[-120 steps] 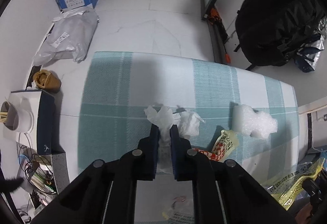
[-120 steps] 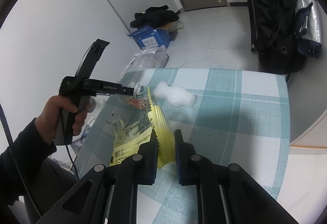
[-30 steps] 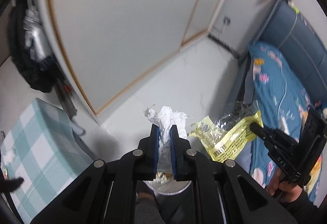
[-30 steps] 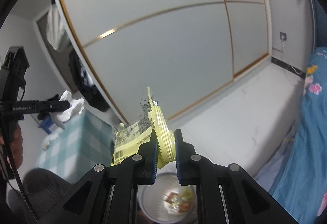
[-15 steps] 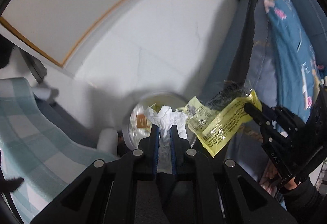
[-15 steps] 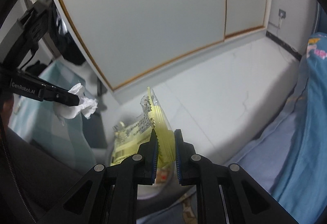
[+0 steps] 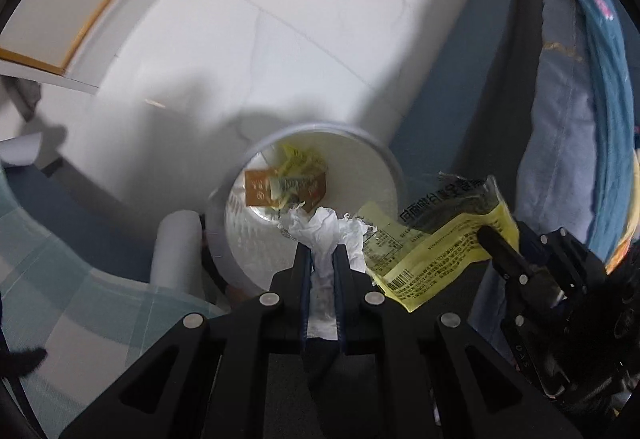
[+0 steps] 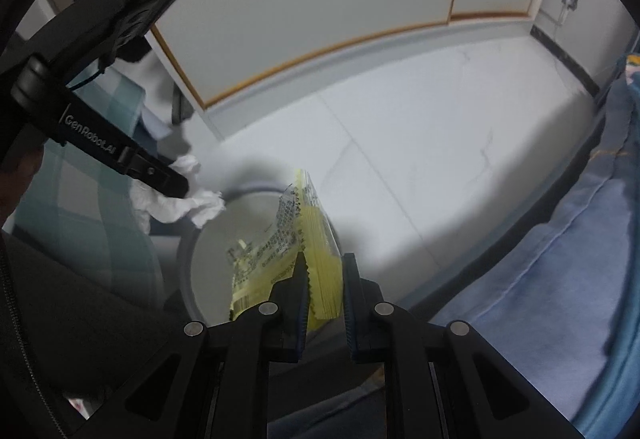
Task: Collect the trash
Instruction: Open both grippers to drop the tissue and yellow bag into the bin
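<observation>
A round white trash bin [image 7: 380,155] stands on the floor below both grippers, with brown and yellow wrappers [image 7: 286,185] at its bottom. My left gripper [image 7: 323,253] is shut on a crumpled white tissue [image 7: 320,229] that hangs over the bin's near rim. From the right, my right gripper [image 7: 486,235] holds a yellow snack wrapper [image 7: 436,239] beside the tissue. In the right wrist view my right gripper [image 8: 323,263] is shut on the yellow wrapper [image 8: 316,235] above the bin [image 8: 208,259], and the left gripper [image 8: 176,183] holds the tissue [image 8: 176,205] over the bin's left edge.
White tiled floor [image 7: 248,39] lies beyond the bin, ending at a pale wardrobe door with a wooden edge [image 8: 280,67]. A bed with blue bedding [image 7: 576,99] runs along the right. The teal checked tablecloth [image 7: 60,259] is at the left, a person's dark clothing [image 8: 80,319] close below.
Both grippers have sunk and tipped downward toward the bin, which now fills the middle of both views. The tissue and the yellow wrapper have come down over its opening, still held.
</observation>
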`<state>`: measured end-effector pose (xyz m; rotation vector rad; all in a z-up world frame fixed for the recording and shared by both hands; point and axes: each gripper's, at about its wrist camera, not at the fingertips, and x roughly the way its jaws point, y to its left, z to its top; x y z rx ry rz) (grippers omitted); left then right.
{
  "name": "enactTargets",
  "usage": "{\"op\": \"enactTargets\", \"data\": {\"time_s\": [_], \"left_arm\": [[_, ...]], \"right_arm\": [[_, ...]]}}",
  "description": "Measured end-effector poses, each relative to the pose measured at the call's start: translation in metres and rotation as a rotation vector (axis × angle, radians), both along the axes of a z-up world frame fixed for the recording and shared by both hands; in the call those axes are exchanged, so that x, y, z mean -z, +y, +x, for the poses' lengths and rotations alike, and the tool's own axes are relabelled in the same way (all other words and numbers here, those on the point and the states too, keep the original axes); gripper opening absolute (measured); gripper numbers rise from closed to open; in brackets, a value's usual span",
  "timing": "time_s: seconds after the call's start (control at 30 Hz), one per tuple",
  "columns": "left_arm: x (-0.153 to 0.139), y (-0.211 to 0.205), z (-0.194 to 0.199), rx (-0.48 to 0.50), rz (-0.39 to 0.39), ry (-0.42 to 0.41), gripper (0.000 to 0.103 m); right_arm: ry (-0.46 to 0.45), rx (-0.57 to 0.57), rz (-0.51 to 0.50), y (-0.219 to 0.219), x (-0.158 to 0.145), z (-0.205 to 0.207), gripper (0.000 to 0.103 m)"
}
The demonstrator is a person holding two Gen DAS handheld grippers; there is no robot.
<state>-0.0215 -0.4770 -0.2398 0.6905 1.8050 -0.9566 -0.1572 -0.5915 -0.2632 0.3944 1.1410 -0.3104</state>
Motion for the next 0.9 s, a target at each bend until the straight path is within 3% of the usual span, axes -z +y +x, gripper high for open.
{"op": "enactTargets", "data": {"time_s": [0.17,0.33,0.53,0.6,0.73,0.9], "left_arm": [[0.024,-0.006,-0.004,0.045,0.04,0.003,0.006],[0.042,0.001,0.011,-0.076,0.063,0.062,0.006],[0.06,0.008,0.011,-0.089,0.119,0.093,0.009],[0.065,0.007,0.009,-0.097,0.123,0.128,0.017],[0.062,0.005,0.006,-0.081,0.119,0.109,0.05],[0.065,0.005,0.008,-0.086,0.141,0.087,0.051]], "right_arm": [[0.056,0.008,0.001,0.004,0.012,0.009,0.014],[0.107,0.046,0.065,-0.001,0.025,0.014,0.017],[0.121,0.053,0.11,-0.003,0.034,0.019,0.017],[0.124,0.046,0.112,-0.001,0.033,0.021,0.017],[0.144,0.022,0.124,0.001,0.035,0.022,0.022],[0.148,-0.018,0.117,0.01,0.035,0.019,0.03]]}}
